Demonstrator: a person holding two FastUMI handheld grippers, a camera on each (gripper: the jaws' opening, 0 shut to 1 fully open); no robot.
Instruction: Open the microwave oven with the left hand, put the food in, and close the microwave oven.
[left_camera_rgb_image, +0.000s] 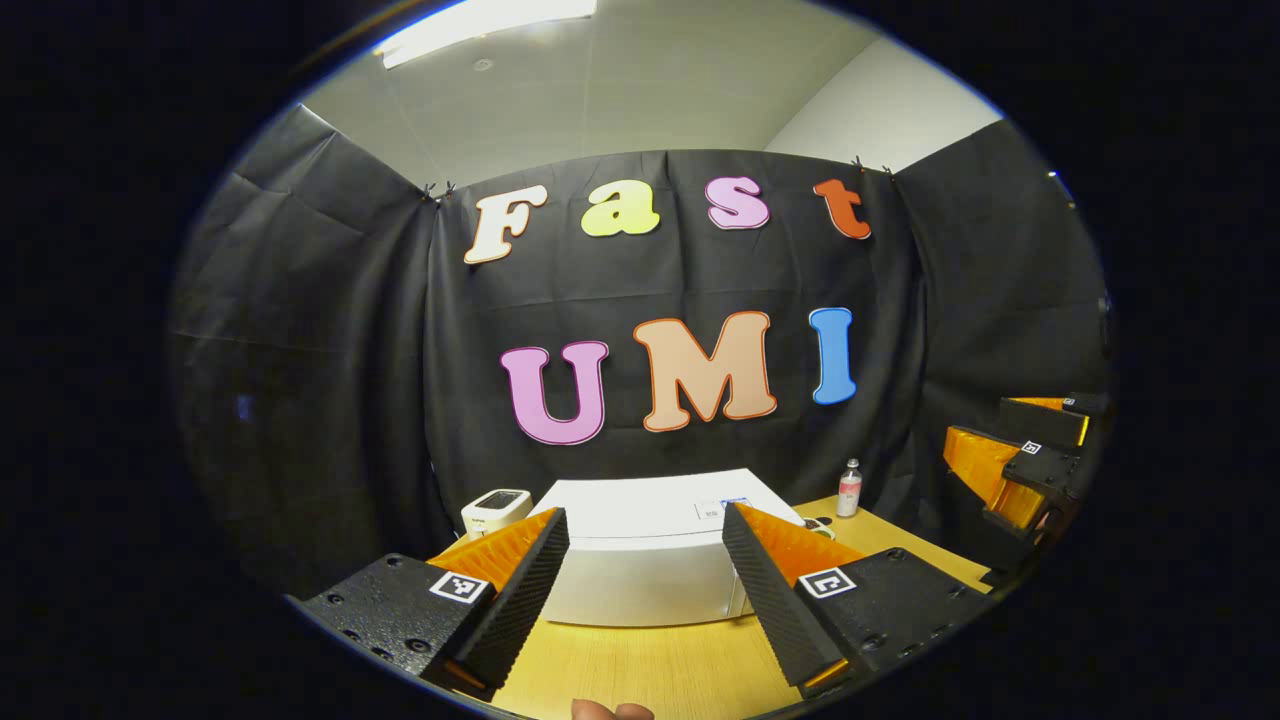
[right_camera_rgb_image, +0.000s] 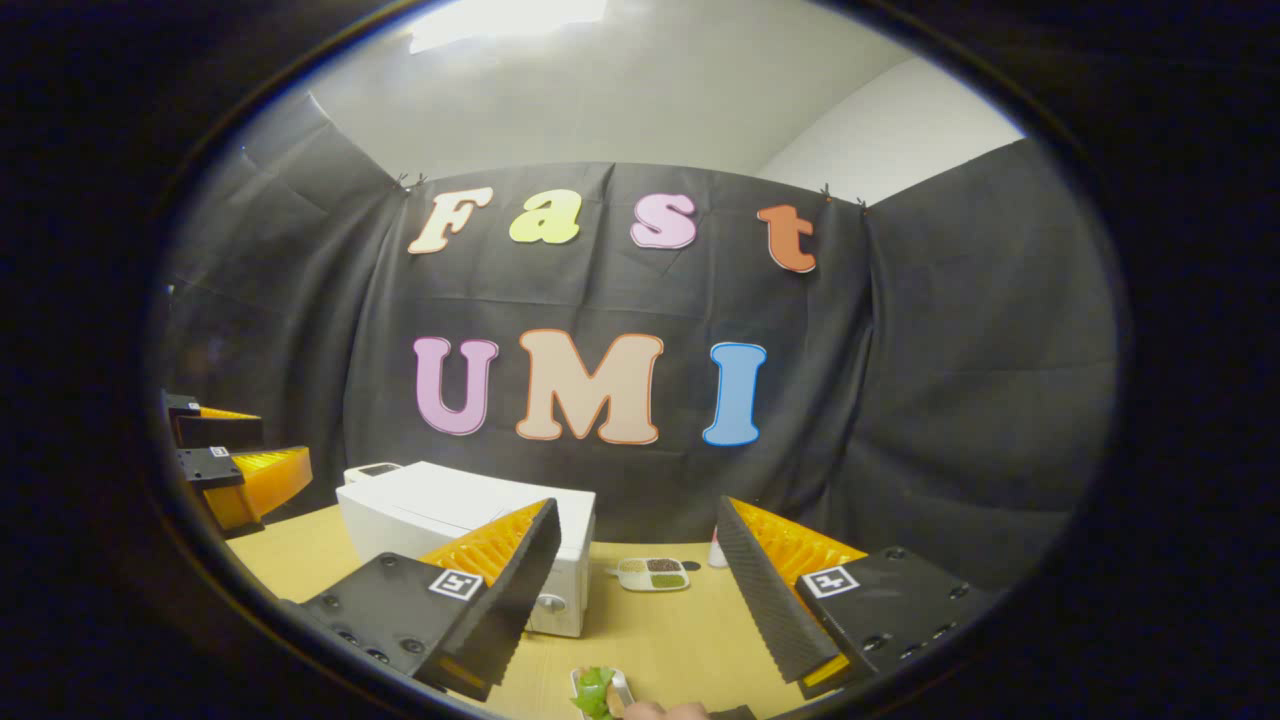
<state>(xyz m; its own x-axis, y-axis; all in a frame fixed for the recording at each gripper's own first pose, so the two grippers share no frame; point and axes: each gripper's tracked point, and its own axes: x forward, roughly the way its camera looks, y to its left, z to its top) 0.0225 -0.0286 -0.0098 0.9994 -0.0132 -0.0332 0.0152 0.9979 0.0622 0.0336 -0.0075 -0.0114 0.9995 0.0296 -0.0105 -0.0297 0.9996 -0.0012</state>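
Both tongs gape wide, holding nothing: left tongs (left_camera_rgb_image: 645, 600) face the shut microwave (left_camera_rgb_image: 650, 560) on the worktop (left_camera_rgb_image: 640, 670) (food (right_camera_rgb_image: 595, 692) lies below right tongs (right_camera_rgb_image: 625, 610)).

white microwave (right_camera_rgb_image: 470, 520) shut on the wooden table; leafy food (right_camera_rgb_image: 596, 690) in front of it
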